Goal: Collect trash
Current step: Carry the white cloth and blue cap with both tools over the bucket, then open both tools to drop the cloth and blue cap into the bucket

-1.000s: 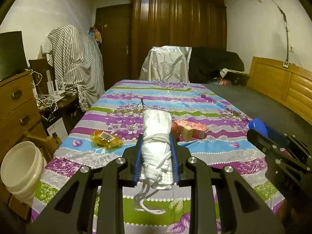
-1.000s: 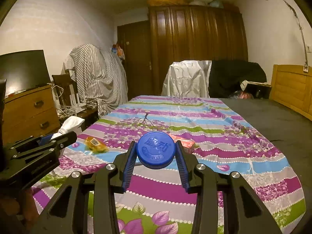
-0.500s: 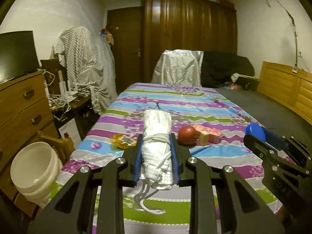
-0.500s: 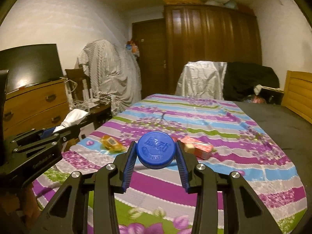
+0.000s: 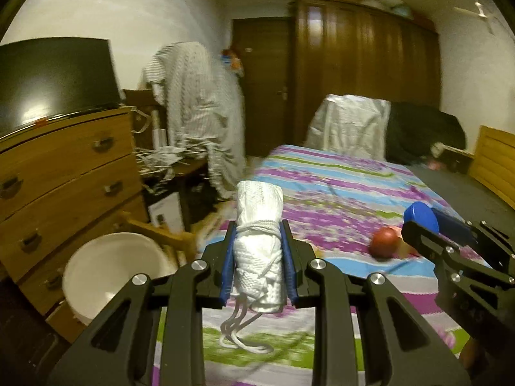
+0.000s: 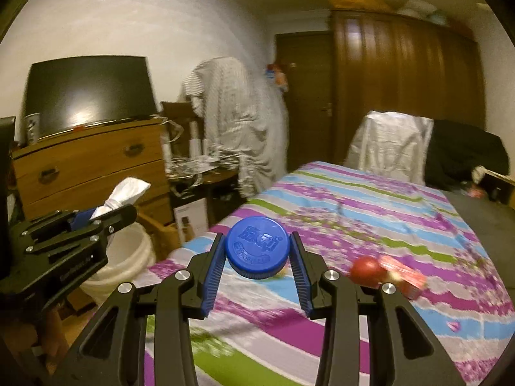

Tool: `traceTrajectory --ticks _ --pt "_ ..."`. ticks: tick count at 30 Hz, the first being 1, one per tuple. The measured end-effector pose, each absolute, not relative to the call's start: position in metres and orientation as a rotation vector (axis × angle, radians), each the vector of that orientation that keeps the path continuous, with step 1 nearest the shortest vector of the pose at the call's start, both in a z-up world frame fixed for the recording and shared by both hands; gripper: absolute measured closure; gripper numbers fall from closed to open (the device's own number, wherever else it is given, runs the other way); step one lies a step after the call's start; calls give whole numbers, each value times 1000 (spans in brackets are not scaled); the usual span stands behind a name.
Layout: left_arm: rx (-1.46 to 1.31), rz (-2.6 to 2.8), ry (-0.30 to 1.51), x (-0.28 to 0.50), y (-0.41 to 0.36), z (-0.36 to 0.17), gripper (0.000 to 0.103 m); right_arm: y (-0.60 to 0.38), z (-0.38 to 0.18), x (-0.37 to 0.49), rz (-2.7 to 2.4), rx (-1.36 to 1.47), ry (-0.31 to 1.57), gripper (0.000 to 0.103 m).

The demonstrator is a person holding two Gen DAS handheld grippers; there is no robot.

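With both grippers loaded, the collecting looks partly done and the dropping-off not yet done. The left gripper (image 5: 257, 257) has its jaws pinching a white bundle (image 5: 259, 251) tied with cord, the loose cord ends dangling below the jaws. The right gripper (image 6: 257, 259) has its jaws pressed against the sides of a blue cap (image 6: 257, 247), held face-on to the camera. A white bucket (image 5: 109, 270) stands low and to the left of the left jaws, on the floor beside the bed, and is likely where the trash goes; neither item is over it yet. More remains: a red ball-like thing (image 6: 365, 270) and a pink wrapper (image 6: 405, 276) lie on the bed ahead and to the right of the right jaws, untouched; whether the red one counts as trash I cannot tell. The bed (image 6: 370, 199) wears a sheet striped in purple, blue and green with flowers. Left of both jaws stand a wooden dresser (image 5: 64, 173) with a dark screen (image 5: 54, 77) on top; far ahead are a wardrobe (image 5: 363, 70) and a door (image 5: 264, 90). Both views are blurred.
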State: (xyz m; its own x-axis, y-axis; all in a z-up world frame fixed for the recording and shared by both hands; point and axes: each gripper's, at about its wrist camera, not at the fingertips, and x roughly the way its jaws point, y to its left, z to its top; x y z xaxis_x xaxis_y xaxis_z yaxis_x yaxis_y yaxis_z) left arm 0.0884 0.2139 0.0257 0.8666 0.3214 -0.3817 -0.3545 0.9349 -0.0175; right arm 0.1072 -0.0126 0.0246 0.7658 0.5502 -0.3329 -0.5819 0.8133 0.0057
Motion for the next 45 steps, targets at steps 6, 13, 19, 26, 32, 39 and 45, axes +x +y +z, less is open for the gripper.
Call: traceTrajectory --ticks 6,13,19,26,32,39,45 --pt "-117 475 389 70 282 36 79 64 43 112 730 -127 347 62" --pt "-151 583 420 54 345 39 79 160 61 116 841 -177 368 62" --pt "-199 644 479 48 397 28 79 241 61 130 927 -232 426 62" --pt "-247 663 591 55 450 6 79 325 50 153 1026 -318 575 62" --pt "-297 635 709 65 486 -15 79 387 16 187 1084 -399 754 62" --pt "-348 620 816 77 512 -43 79 418 -23 204 1101 -449 869 62" --pt "-356 613 831 79 518 -52 79 418 -34 207 1104 -456 878 62"
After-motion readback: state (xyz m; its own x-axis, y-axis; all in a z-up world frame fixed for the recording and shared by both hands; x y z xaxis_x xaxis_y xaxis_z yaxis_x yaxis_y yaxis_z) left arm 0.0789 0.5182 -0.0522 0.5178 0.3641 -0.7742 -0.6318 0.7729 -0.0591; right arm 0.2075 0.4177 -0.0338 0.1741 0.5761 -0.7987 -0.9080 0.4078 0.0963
